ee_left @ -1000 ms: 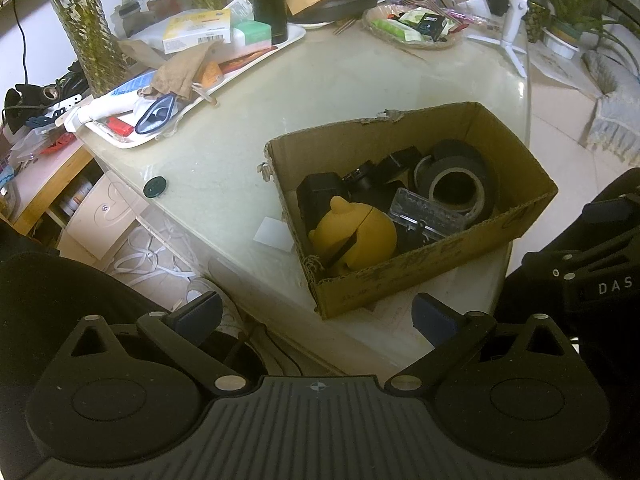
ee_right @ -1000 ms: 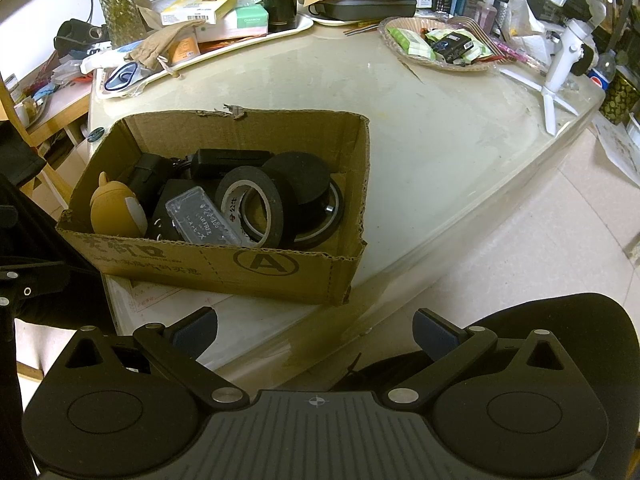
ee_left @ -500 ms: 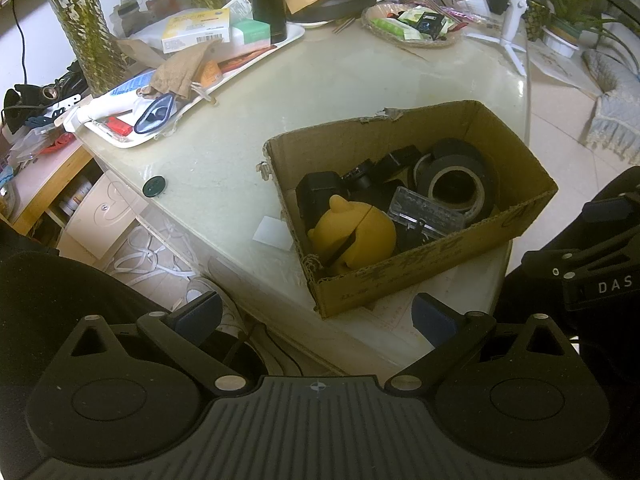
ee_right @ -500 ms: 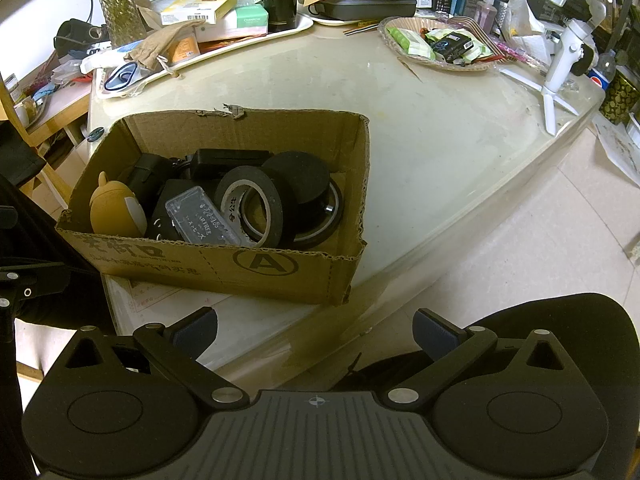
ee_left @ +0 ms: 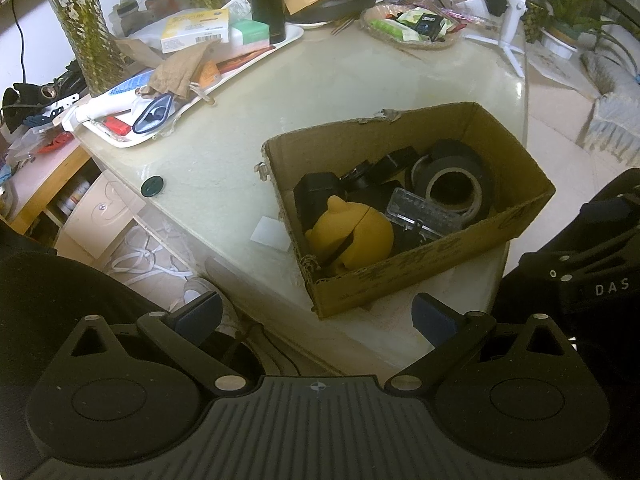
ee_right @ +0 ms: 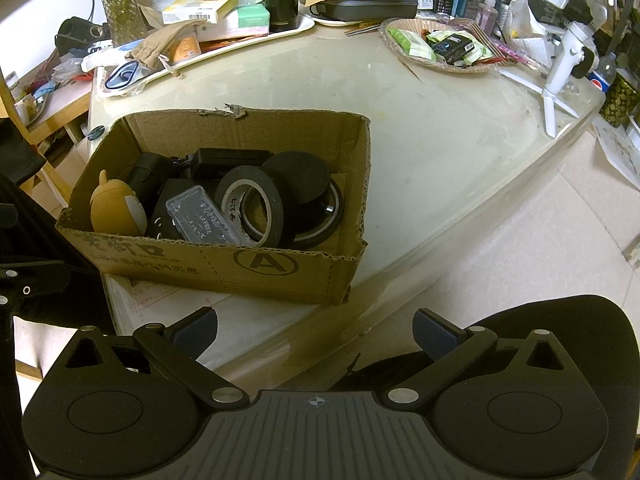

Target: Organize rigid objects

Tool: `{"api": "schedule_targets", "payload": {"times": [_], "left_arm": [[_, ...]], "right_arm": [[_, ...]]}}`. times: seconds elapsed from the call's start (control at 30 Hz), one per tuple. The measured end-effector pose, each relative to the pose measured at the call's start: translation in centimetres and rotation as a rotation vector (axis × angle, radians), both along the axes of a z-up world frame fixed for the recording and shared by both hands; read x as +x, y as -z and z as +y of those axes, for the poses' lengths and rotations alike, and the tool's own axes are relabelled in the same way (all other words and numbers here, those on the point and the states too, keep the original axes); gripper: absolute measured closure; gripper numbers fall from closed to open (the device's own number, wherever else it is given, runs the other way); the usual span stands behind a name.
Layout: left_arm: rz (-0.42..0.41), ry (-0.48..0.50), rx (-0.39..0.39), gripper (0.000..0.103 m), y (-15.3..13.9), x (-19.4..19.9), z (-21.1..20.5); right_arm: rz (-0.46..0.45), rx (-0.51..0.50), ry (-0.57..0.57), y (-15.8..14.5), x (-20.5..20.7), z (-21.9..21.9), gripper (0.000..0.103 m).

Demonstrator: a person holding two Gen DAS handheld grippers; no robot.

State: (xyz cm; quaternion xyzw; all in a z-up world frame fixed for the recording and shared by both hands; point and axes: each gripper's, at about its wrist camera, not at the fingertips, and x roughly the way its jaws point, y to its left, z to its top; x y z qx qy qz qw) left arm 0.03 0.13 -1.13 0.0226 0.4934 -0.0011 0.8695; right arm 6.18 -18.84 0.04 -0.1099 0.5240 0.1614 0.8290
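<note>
An open cardboard box [ee_left: 424, 276] [ee_right: 224, 270] sits at the near edge of the pale table. It holds a yellow toy figure [ee_left: 352, 236] [ee_right: 114, 210], a black tape roll [ee_left: 456, 188] [ee_right: 256, 204], a clear plastic case [ee_left: 426, 216] [ee_right: 204, 216] and several black items. My left gripper [ee_left: 316, 318] is open and empty, held back from the box's near left corner. My right gripper [ee_right: 316, 330] is open and empty, in front of the box's near right corner.
A white tray [ee_left: 128, 142] [ee_right: 256, 42] of cluttered items runs along the table's far left. A wicker dish of packets [ee_left: 408, 26] [ee_right: 436, 46] and a white tripod [ee_left: 510, 28] [ee_right: 558, 80] stand at the far side. A small dark cap [ee_left: 152, 186] lies near the table's left edge.
Both views have hardly shifted. Both grippers stay open and nothing in the box has moved.
</note>
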Motion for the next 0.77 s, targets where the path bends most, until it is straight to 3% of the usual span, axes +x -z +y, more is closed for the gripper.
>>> {"api": "schedule_targets", "payload": {"times": [0.77], "left_arm": [[-0.015,0.001,-0.024,0.000,-0.34,-0.16,0.25]], "right_arm": [[-0.001,0.000,-0.001,-0.01,-0.01,0.08,0.000]]}}
